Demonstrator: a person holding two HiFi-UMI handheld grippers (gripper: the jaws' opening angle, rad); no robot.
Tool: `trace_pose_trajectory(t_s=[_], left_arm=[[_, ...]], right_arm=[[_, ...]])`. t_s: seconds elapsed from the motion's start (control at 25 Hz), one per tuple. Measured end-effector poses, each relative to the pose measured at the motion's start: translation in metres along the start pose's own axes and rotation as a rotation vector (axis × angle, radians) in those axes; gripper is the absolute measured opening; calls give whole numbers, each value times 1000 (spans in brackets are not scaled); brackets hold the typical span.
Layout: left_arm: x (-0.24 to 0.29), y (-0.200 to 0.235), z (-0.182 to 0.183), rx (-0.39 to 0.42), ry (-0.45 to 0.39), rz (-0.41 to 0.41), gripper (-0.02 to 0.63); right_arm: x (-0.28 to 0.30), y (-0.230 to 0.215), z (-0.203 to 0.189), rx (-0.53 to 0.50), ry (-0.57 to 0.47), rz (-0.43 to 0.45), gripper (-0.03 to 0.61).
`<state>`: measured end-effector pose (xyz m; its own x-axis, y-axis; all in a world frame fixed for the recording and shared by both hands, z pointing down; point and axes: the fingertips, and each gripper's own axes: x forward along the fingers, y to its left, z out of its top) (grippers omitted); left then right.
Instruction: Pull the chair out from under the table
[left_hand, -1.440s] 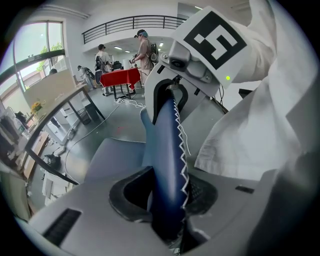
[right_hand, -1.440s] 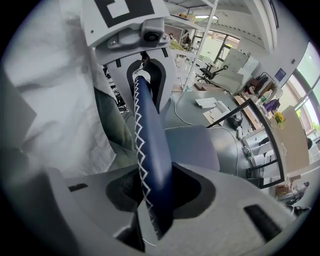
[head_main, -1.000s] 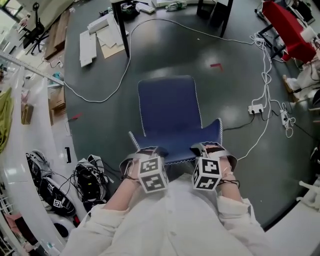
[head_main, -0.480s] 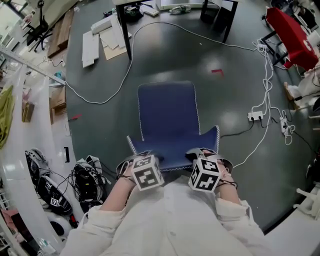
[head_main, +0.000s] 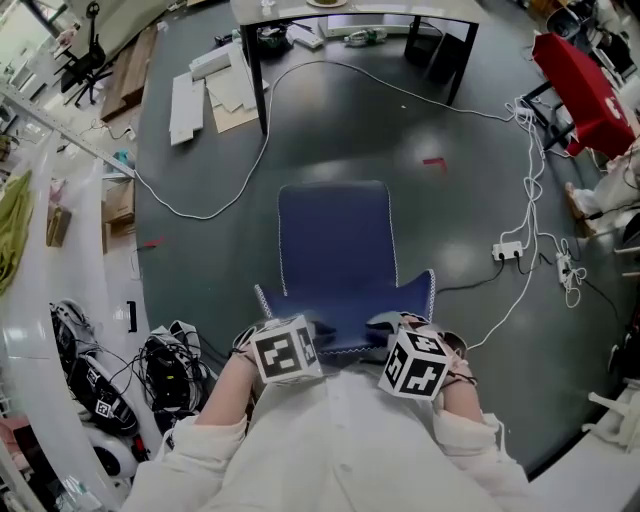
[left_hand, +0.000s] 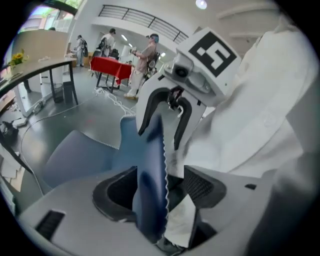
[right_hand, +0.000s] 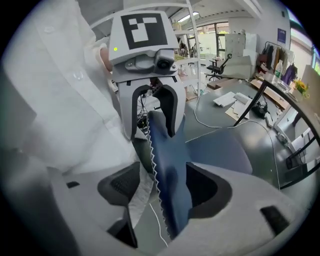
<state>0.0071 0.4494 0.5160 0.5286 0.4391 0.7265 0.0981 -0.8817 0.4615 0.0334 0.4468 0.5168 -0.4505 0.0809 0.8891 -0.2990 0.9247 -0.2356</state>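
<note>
Overall: one chair, one table and two grippers show in the head view.
Chair: a blue fabric chair with a flat, squarish seat, rounded corners and white zigzag stitching along its edges.
Backrest: the thin blue backrest stands at the end of the seat nearest the person.
Chair place: it stands on the glossy dark grey floor, well apart from the table and just in front of the person.
Table: a light-topped table with straight black legs stands at the far end of the floor.
Left gripper: its grey jaws with ribbed black pads have just been opening and now stand apart. The backrest's stitched edge is between them, unclamped.
Right gripper: its jaws have likewise just been opening. They stand wide and released, with the backrest between them.
Marker cubes: two white cubes with black square markers, one on each gripper.
Cord: a thin white cord curves across the floor beside the table.
Power strip: one white power strip lies to the right of the chair.
</note>
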Motion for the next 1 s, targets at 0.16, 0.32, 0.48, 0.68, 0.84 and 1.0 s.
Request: trace_pose_trajectory(t_s=[0.16, 0.32, 0.48, 0.68, 0.84, 1.0], left_arm=[[-32, -6, 39, -55, -245, -21, 282], [-61, 6, 64, -55, -353, 61, 282], [-90, 16, 80, -15, -406, 160, 281], [-134, 32, 103, -51, -566, 287, 268], [-155, 37, 120, -43, -690, 321, 148], [-180, 34, 140, 19, -826, 384, 41]], right_arm=[[-17, -12, 23, 10, -127, -30, 250], [-39, -27, 32, 9, -193, -75, 250], [-66, -44, 43, -40, -222, -182, 249], [-112, -64, 78, -63, -389, -313, 193], [-148, -85, 101, -57, -528, -452, 122], [-174, -98, 112, -45, -586, -556, 37]])
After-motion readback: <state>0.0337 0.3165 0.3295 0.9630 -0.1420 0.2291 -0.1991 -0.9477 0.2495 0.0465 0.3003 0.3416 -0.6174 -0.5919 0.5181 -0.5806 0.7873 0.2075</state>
